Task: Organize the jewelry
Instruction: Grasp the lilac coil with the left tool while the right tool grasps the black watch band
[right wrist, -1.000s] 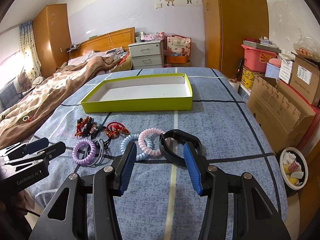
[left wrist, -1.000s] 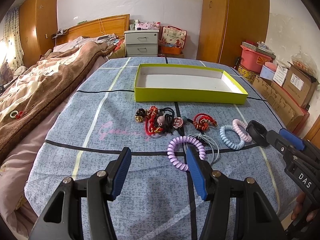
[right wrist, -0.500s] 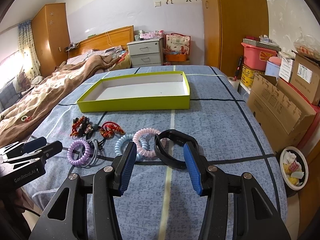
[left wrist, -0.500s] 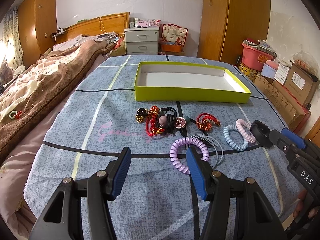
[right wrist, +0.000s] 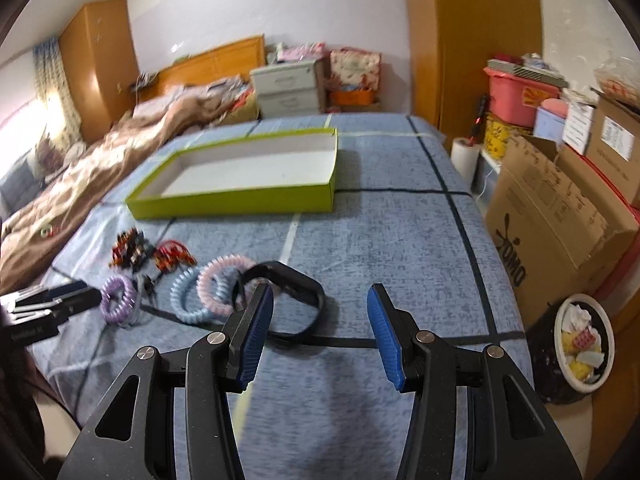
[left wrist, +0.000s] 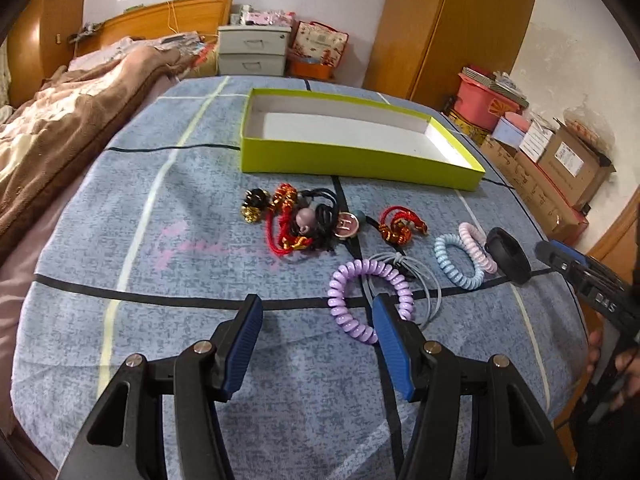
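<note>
Both claws, left claw [left wrist: 318,320] and right claw [right wrist: 320,320], gape wide and empty, so I reckon picking starts now: right onto the black band [right wrist: 288,280], then into the green box [right wrist: 240,196].

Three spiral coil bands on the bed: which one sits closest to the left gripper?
The purple coil band: it lies right at the left gripper's right finger, while the blue and pink coils lie further right, beside the black band.
</note>
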